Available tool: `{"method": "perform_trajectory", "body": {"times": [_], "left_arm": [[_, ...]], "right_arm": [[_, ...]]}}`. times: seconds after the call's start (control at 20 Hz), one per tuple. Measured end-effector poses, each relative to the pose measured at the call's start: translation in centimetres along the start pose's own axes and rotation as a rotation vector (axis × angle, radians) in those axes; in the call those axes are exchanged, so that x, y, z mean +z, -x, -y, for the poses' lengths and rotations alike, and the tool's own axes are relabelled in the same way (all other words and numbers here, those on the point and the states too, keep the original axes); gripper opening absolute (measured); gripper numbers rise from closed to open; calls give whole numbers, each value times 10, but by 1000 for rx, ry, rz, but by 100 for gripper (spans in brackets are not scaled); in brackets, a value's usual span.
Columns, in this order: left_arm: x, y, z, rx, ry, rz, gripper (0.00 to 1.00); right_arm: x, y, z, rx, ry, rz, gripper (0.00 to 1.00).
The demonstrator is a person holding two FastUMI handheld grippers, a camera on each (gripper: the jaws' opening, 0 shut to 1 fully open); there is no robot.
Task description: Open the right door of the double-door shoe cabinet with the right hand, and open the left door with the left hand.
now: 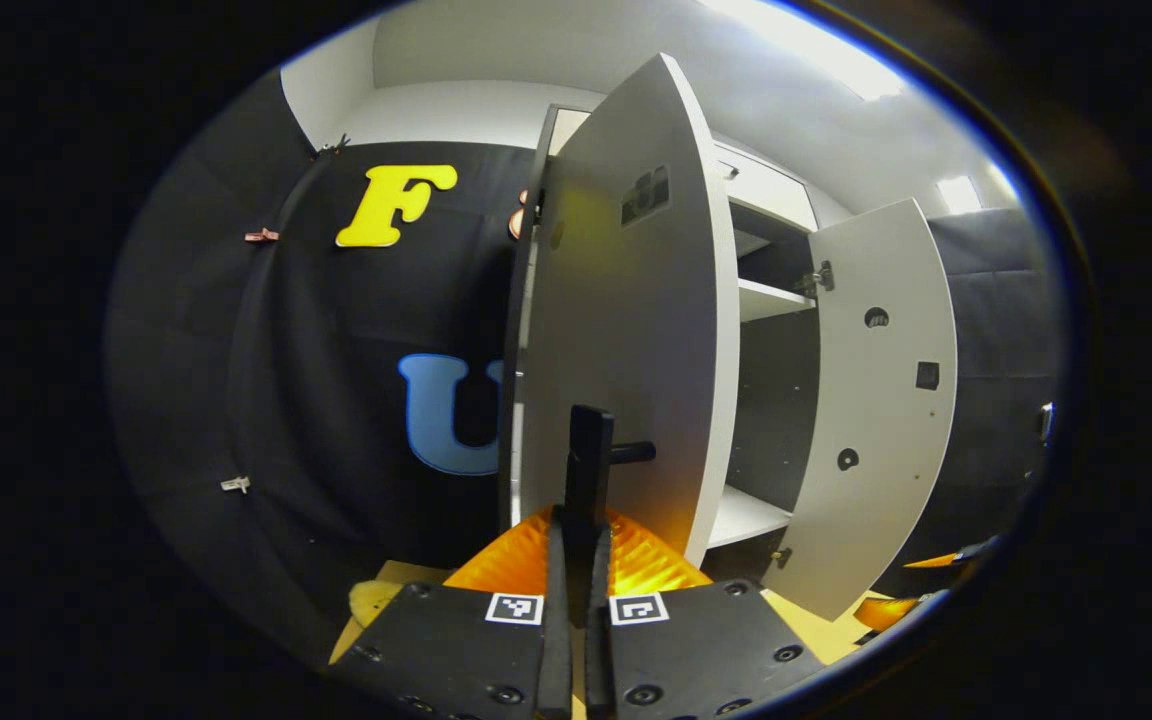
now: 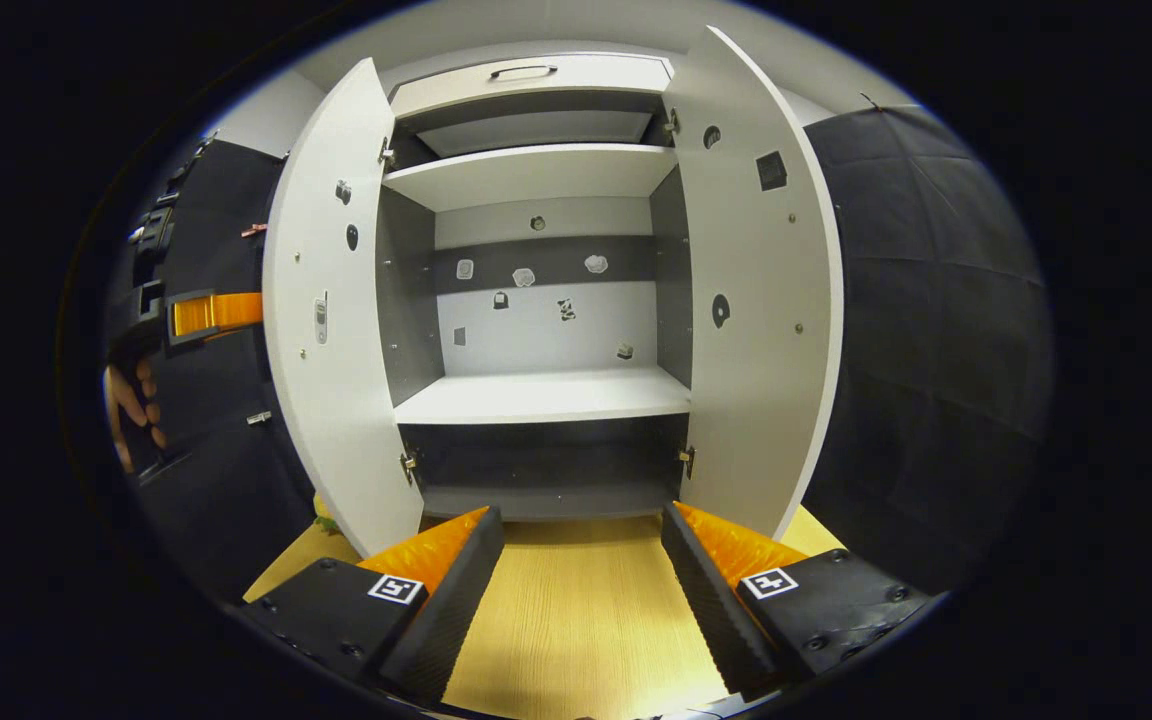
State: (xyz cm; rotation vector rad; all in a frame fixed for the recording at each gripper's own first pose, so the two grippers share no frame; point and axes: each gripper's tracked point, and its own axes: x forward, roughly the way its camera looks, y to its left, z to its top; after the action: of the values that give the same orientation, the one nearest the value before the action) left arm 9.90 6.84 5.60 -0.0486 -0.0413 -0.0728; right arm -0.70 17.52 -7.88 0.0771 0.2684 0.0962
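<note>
Left gripper (image 1: 576,560) clamps the open left door's handle (image 1: 591,465).

In the left gripper view, the left gripper (image 1: 576,600) has its fingers close together around the black handle (image 1: 591,470) of the left door (image 1: 626,330); the handle's lower end is hidden between them, so actual pressing cannot be told. That door, nearly edge-on, hides most of the cabinet interior (image 1: 776,400). In the right gripper view, the small objects (image 2: 536,275) stuck to the back panel are too small to identify. The hand (image 2: 131,400) at the far left is cut by the edge and partly behind the left door.
</note>
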Motion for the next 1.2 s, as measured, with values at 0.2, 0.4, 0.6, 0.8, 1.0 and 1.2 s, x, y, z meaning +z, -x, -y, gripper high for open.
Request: {"method": "perform_trajectory", "body": {"times": [0.2, 0.4, 0.6, 0.8, 1.0, 1.2], "left_arm": [[-1, 5, -31, 93, -15, -12, 5], [-2, 5, -31, 46, 51, -1, 5], [-3, 18, -29, 44, 15, -26, 5], [0, 48, -21, 71, 15, -42, 5], [6, 77, -3, 138, 29, -2, 5], [-1, 104, 42, 165, 60, -8, 9]], "right_arm": [[5, -1, -3, -3, 26, 1, 99], [11, -2, 3, -31, 38, -10, 99], [24, 4, 15, -43, 23, 5, 99], [31, 13, 34, -36, 10, 23, 99], [43, 20, 61, -2, -2, 42, 99], [65, 35, 88, 51, 12, 83, 99]]}}
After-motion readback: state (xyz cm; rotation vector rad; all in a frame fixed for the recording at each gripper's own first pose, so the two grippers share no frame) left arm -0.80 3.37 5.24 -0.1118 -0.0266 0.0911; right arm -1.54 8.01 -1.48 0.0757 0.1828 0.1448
